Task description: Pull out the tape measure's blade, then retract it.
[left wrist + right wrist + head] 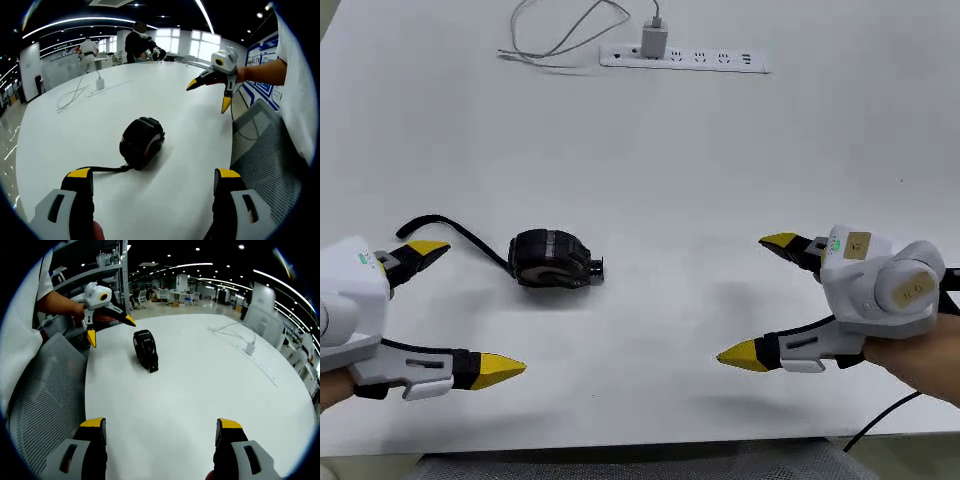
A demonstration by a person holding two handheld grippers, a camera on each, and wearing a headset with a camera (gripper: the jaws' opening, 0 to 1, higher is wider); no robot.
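Head view: tape measure [552,260] sits on the white tabletop [650,180], left of centre, untouched. Blade looks fully wound in, so the pull is not yet started.

- left claw [470,307]: jaws wide apart, nothing held, just beside the case on its strap side. Black strap [450,232] trails off toward the claw's upper tip.
- right claw [755,298]: jaws also wide apart, nothing held, well apart from the case across bare tabletop.

Key geometry: the case's long axis runs roughly left-right, about on the line between the two claws. Small dark nub at its right end faces the right claw; I take that for the blade tip, too small to confirm.

My read: left is nearer, so it pins the body while right closes in for the tip and draws along that axis. Risk: case slides if not pinned first.
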